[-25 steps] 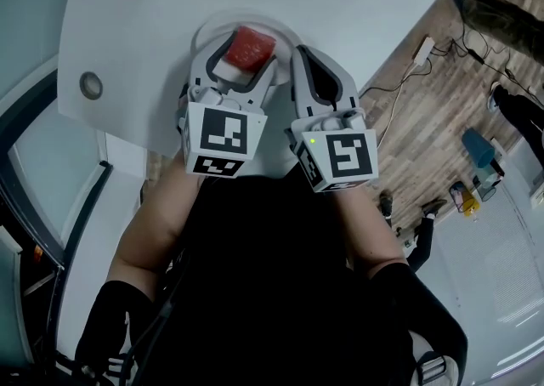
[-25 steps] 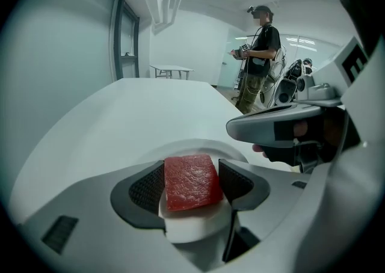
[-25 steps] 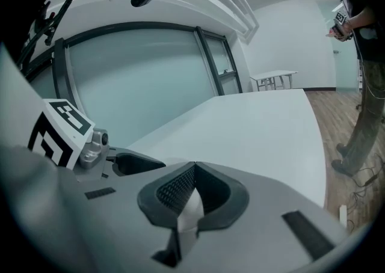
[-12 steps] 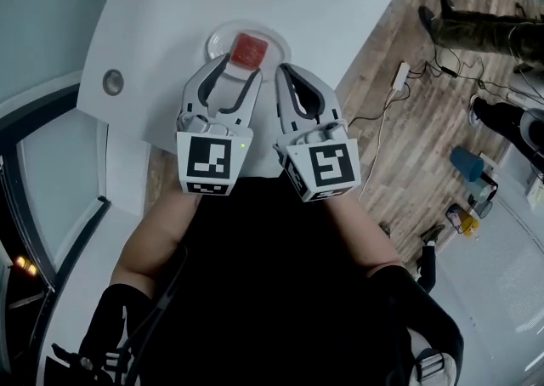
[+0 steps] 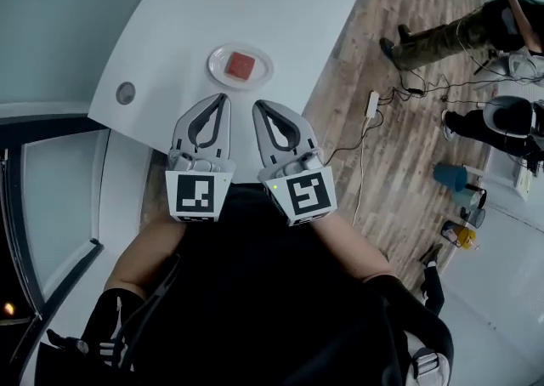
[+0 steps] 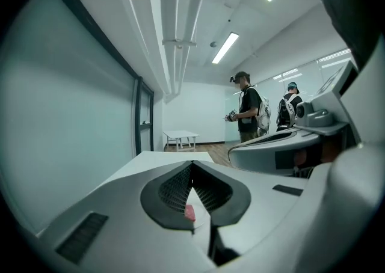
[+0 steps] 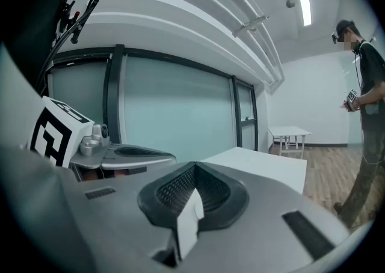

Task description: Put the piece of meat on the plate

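A red piece of meat [image 5: 241, 65] lies in the middle of a small white plate [image 5: 219, 59] on the white table [image 5: 280, 2]. Both grippers hang side by side, nearer to me than the plate and well above the table. My left gripper [image 5: 223, 98] is shut with nothing in it. The right gripper [image 5: 257, 106] is likewise shut and empty. In the left gripper view the jaws [image 6: 192, 163] meet at the tip, and a sliver of the meat [image 6: 189, 212] shows far below through the slot. The right gripper view shows its jaws [image 7: 194, 166] pressed together over the table [image 7: 264, 163].
A round cable hole [image 5: 126, 93] sits in the table near its left front corner. A power strip [image 5: 371, 104] and cables lie on the wood floor to the right, where people [image 5: 442, 31] stand. A glass wall [image 5: 51, 197] runs along the left.
Both grippers have risen and drawn back from the plate toward me. The left jaws, open around the meat before, have let it go and shut. The meat stays on the plate.
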### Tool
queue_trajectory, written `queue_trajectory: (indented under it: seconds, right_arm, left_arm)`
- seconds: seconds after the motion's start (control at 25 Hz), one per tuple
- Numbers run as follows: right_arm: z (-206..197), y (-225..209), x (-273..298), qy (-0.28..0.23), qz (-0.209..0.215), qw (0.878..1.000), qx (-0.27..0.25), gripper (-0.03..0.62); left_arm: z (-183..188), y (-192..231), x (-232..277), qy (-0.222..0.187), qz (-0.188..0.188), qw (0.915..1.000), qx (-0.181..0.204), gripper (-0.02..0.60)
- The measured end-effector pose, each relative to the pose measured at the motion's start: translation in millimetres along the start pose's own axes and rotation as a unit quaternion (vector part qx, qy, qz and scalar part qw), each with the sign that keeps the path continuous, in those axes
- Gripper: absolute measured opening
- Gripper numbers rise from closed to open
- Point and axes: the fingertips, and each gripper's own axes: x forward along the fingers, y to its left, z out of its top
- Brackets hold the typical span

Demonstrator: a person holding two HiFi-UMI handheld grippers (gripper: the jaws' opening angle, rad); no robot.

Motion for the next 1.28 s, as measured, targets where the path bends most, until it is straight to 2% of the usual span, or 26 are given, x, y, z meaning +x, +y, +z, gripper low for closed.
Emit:
queue_trajectory:
  seconds: [0.12,0.28,0.36,0.6,0.92,1.04,1.28]
  right_arm:
    - [11.2,11.3,-10.5,-0.021,0.004,1.0,-0.021,0.003]
    - [21.2,26.8,-18.5,-0.033,0.011,0.997,-0.071,0.003]
    - [26.7,30.3,-22.4,-0.041,0.013,0.996,-0.079,0.003]
    - [50.6,27.4,-46.1,-0.099,0.025,0.992,-0.069,0.003]
    - [49.5,22.9,-96.1,-0.125,0.056,0.989,-0.049,0.003]
    - [46.2,23.6,-118.9,-0.136,0.06,0.987,-0.055,0.003]
    - [33.5,25.3,-146.3,-0.147,0.06,0.986,-0.056,0.003]
  left_arm:
    - [13.1,-1.8,-18.6,-0.027,0.008,0.9996,-0.002,0.003]
    - [29.6,-6.8,-37.6,-0.06,0.017,0.998,0.015,0.003]
    - [36.3,-9.0,-45.3,-0.072,0.024,0.997,0.016,0.003]
    - [49.4,-20.8,-63.7,-0.089,0.055,0.9942,0.026,0.003]
    - [60.4,-65.3,-91.8,-0.109,0.08,0.9904,0.029,0.003]
    - [54.0,-90.2,-104.5,-0.107,0.08,0.9903,0.037,0.003]
    - [35.6,-111.5,-120.4,-0.101,0.087,0.9908,0.025,0.003]
